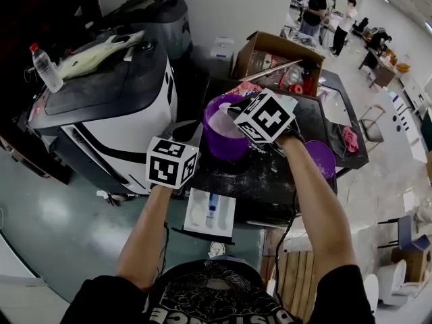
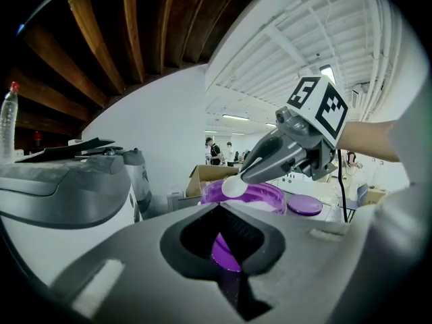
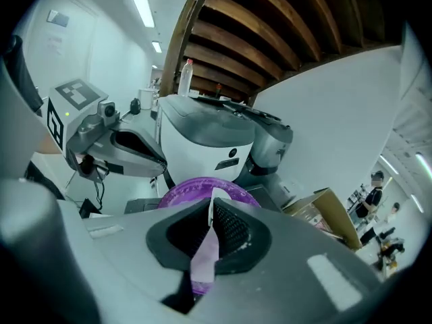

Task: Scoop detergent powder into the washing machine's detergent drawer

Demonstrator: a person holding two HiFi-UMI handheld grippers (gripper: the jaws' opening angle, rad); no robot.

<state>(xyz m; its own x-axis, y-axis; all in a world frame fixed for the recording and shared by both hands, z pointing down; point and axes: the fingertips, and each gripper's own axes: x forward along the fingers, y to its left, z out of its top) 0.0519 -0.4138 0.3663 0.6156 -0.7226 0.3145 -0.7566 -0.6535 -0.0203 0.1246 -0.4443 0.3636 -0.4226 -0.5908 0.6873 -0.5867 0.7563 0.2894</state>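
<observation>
A purple tub [image 1: 226, 140] of white powder stands on a dark, powder-dusted table [image 1: 270, 174]. My right gripper [image 3: 211, 211] is shut on the thin handle of a white scoop [image 2: 233, 186], and its bowl hangs just over the tub's rim [image 2: 270, 193]. My left gripper [image 2: 219, 211] sits at the tub's left wall with its jaws nearly together and purple showing in the narrow gap. In the head view, the white detergent drawer [image 1: 210, 212] stands pulled out below the two grippers, beside the white and black washing machine [image 1: 101, 113].
The tub's purple lid [image 1: 322, 158] lies on the table to the right. A cardboard box [image 1: 277, 58] stands behind the tub. A plastic bottle [image 1: 44, 66] rests on top of the machine. People stand far back in the hall.
</observation>
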